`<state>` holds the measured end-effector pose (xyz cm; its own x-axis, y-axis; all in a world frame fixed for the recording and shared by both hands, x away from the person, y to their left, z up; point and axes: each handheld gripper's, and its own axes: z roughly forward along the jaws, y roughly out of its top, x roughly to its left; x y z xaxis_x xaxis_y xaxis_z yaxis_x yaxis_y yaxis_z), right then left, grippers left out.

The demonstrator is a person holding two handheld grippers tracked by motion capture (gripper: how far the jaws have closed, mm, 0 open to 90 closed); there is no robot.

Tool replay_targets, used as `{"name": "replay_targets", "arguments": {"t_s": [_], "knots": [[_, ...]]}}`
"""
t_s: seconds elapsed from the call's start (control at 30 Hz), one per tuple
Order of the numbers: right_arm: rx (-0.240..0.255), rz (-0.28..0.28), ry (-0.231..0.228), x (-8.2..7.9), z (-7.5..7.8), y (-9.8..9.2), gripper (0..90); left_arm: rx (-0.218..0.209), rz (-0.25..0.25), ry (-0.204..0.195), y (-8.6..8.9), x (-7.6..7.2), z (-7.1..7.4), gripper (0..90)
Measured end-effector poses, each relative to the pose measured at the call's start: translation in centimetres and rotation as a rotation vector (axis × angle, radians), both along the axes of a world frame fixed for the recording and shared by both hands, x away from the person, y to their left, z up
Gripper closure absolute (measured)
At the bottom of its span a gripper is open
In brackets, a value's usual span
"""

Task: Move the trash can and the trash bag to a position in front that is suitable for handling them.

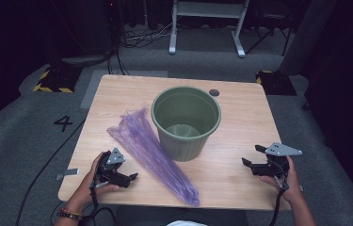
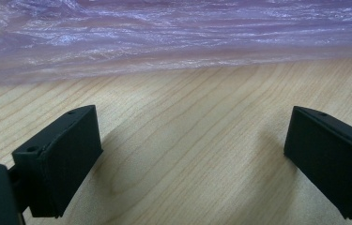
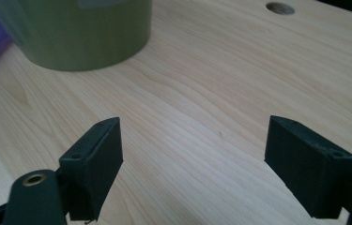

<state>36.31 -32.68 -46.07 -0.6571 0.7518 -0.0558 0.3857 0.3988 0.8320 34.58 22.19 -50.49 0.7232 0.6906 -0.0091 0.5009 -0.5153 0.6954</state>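
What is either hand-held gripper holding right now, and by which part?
Nothing. The left hand-held gripper and right hand-held gripper both stand open over bare table, beside the purple bag.

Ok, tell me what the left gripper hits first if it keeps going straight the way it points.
Probably the crumpled purple plastic bag: the left gripper, jaws open, faces it across bare wooden table, though depth is unclear.

A purple translucent plastic bag (image 1: pixel 153 153) lies flat and crumpled on the wooden table (image 1: pixel 240 117), gathered into a long narrow strip. It fans wider at its far left end and tapers toward the near table edge. Its surface shows fine lengthwise creases (image 2: pixel 173 33). Just beside it, at its right, a green ribbed plastic bin (image 1: pixel 186 123) stands upright, mouth open, near the table's middle.
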Motion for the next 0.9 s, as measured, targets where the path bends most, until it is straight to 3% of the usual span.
{"name": "replay_targets", "arguments": {"t_s": [0.37,0.9], "knots": [[-0.008,0.09,-0.064,0.5,2.0,3.2,22.7,0.001,0.0,0.0,0.0,0.0,0.0,4.1],[0.006,0.18,-0.135,1.5,4.6,6.3,22.1,0.0,-0.001,0.0,0.0,0.0,0.0,4.1]]}}
